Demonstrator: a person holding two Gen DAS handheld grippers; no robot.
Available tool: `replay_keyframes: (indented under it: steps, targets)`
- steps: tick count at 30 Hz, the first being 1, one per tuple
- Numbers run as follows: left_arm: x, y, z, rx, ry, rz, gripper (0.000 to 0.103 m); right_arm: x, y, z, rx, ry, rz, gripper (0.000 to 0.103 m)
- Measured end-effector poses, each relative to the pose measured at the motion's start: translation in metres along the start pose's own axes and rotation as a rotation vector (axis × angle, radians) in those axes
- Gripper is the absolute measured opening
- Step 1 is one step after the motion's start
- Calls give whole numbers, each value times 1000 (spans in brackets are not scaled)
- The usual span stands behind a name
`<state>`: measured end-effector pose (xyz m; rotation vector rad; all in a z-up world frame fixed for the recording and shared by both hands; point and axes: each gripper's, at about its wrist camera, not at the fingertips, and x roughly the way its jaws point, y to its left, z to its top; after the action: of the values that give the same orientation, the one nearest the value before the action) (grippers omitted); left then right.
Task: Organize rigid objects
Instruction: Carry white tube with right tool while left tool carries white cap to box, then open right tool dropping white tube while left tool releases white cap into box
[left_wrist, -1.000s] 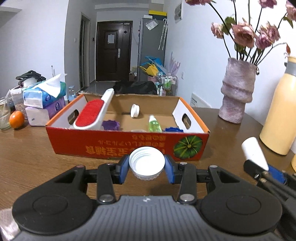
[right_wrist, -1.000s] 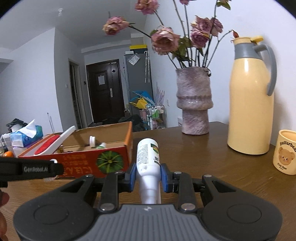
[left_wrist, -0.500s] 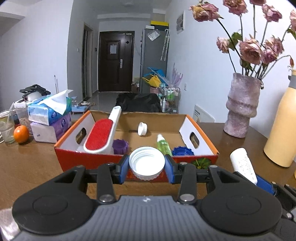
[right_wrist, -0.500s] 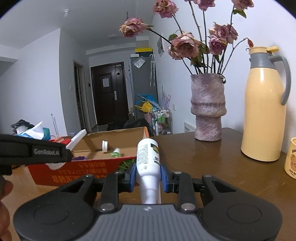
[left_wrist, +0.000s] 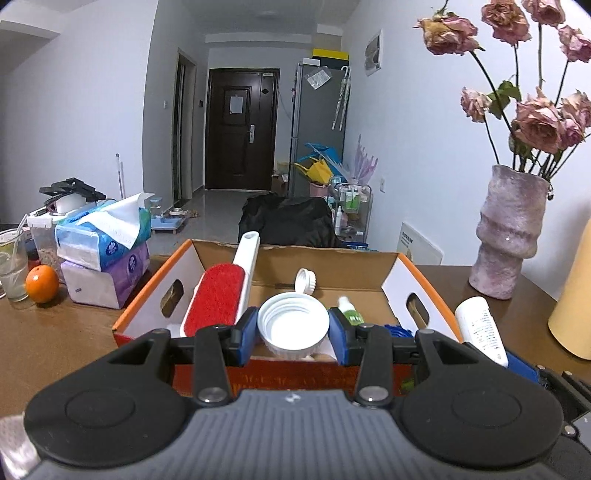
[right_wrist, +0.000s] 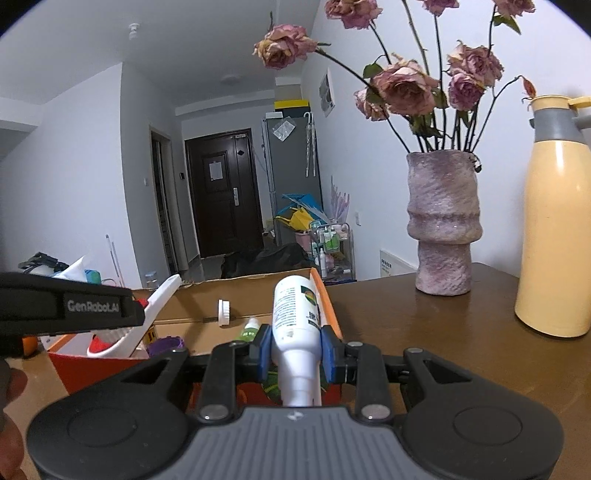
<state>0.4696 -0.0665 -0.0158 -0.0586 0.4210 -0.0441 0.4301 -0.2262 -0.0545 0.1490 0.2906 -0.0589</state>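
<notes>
A: Left wrist view. Left gripper (left_wrist: 293, 334) clenched on a white jar lid (left_wrist: 293, 325), open side facing the camera, held over the near wall of the orange cardboard box (left_wrist: 146, 291).

B: Box contents?

A: Red lint brush (left_wrist: 223, 299) at 10 o'clock from the lid, small white cap (left_wrist: 306, 281) at 12, green-topped bottle (left_wrist: 351, 312) at 2.

B: Right wrist view?

A: Right gripper (right_wrist: 295, 354) clamped on a white bottle (right_wrist: 295, 314), base pointing away, over the box's right corner. Left gripper's arm at 9 o'clock. Vase (right_wrist: 441, 225) at 2 and yellow thermos (right_wrist: 557, 236) at 3, both on the wooden table (right_wrist: 424, 332).
</notes>
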Motion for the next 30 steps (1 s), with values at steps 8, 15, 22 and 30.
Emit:
replay_keyframes:
  steps: [8,15,22,30]
  targets:
    - [21,6,10,-7,-12,15,41,29,9,9,-4,-4,16,27]
    - [38,9,16,-9,-14,14,41,52,10,16,11,3,23,27]
    - [55,10,24,-9,-17,1,41,70,9,21,24,10,23,27]
    - [79,12,28,-2,-3,6,41,92,10,30,20,21,33,27]
